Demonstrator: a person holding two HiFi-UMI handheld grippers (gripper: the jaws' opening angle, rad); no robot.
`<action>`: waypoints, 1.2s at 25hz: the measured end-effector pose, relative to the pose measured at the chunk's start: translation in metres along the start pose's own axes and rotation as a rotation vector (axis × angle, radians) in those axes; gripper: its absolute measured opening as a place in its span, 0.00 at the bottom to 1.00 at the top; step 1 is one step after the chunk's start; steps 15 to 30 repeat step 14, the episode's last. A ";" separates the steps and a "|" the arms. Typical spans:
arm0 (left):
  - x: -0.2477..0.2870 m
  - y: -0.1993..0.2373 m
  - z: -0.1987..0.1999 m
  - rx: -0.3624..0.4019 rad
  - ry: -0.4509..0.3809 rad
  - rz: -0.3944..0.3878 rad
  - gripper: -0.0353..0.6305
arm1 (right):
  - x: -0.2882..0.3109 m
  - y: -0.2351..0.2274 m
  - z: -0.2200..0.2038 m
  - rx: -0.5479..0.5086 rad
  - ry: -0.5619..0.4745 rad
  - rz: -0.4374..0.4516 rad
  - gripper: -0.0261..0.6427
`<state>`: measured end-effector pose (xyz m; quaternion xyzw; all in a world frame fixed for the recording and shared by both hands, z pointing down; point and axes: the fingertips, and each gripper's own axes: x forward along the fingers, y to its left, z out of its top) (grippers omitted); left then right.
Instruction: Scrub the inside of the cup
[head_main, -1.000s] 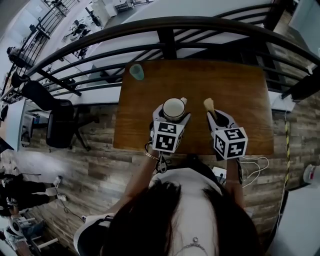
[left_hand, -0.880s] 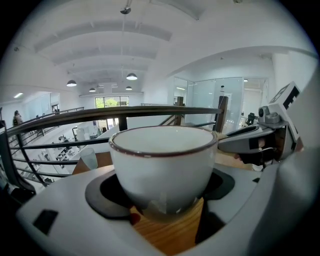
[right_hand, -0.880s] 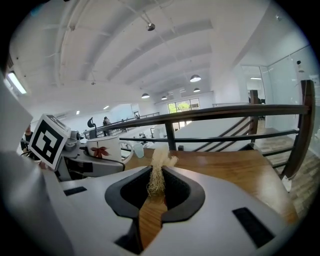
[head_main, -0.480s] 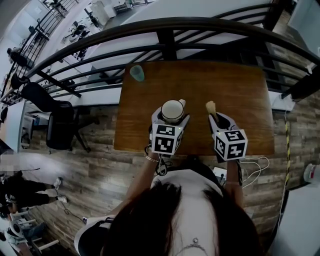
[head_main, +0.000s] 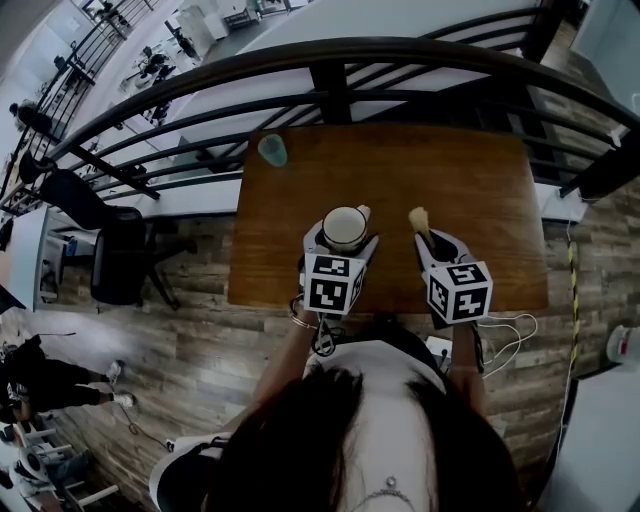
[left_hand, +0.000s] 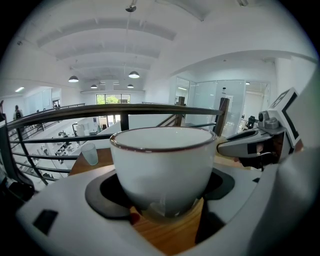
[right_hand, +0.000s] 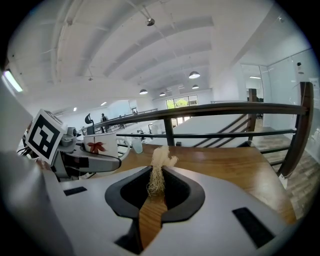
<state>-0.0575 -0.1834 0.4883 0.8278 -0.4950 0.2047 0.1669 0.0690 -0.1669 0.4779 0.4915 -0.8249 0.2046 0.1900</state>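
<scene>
Near the front edge of the brown wooden desk (head_main: 490, 180), the left gripper (head_main: 343, 243) clamped its jaws on the white, dark-rimmed ceramic cup (left_hand: 161, 167). The right gripper (head_main: 433, 240), jaws nearly closed, pinched a pale fibrous scrubber (right_hand: 160, 161). Scrubbing looked pending: the scrubber needed lowering inside.

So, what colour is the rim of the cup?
A thin dark reddish-brown line around the white cup, clearest in the left gripper view.

The white, dark-rimmed cup (head_main: 345, 227) is upright, gripped near the table's (head_main: 480, 180) front edge. The pale fibrous scrubber (head_main: 418, 217) points up beside it, apart.
</scene>
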 end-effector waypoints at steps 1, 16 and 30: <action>0.001 0.000 -0.001 0.001 0.003 -0.002 0.66 | 0.001 0.001 0.000 -0.001 0.002 0.001 0.14; 0.004 0.014 -0.005 -0.030 0.027 -0.011 0.66 | 0.012 0.007 -0.001 0.001 0.023 -0.005 0.14; 0.004 0.014 -0.005 -0.030 0.027 -0.011 0.66 | 0.012 0.007 -0.001 0.001 0.023 -0.005 0.14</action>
